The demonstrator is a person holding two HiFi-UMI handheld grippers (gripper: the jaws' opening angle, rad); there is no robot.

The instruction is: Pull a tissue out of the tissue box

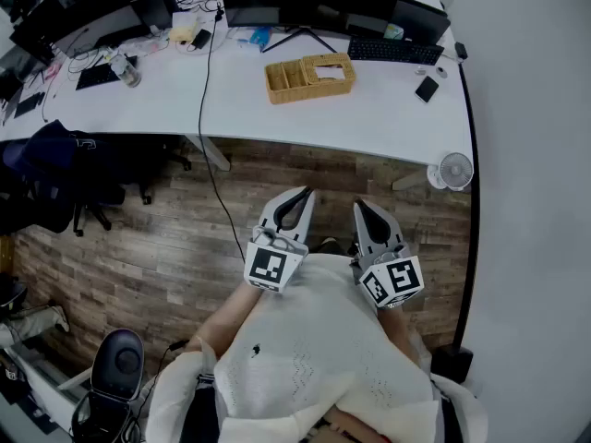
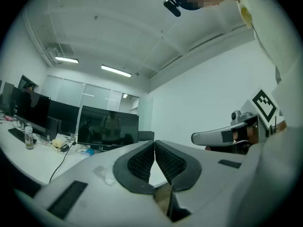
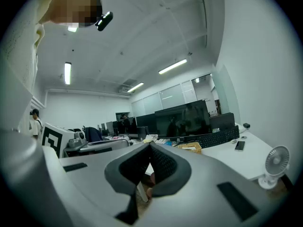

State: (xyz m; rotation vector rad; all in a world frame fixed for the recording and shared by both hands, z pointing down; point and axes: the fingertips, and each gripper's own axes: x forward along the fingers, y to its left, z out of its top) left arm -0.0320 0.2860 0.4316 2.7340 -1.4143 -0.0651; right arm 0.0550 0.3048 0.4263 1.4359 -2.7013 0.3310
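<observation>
A woven tissue box [image 1: 330, 70] with a white tissue in its slot stands on the white desk [image 1: 369, 118], joined to a divided wicker tray [image 1: 286, 79]. Both grippers hang well short of the desk, over the wooden floor and close to the person's chest. My left gripper [image 1: 301, 193] is shut with nothing between its jaws, and so is my right gripper [image 1: 361, 206]. In the left gripper view the left gripper [image 2: 155, 143] has its pads meeting at the tips. In the right gripper view the right gripper [image 3: 150, 145] is closed the same way, and the woven tissue box [image 3: 194, 147] shows far off.
A monitor stand [image 1: 297, 35], a keyboard [image 1: 395, 52] and a phone [image 1: 427, 89] lie on the desk behind and beside the box. A small white fan [image 1: 454, 171] stands on the floor at the right. A dark jacket lies over a chair [image 1: 55, 173] at left.
</observation>
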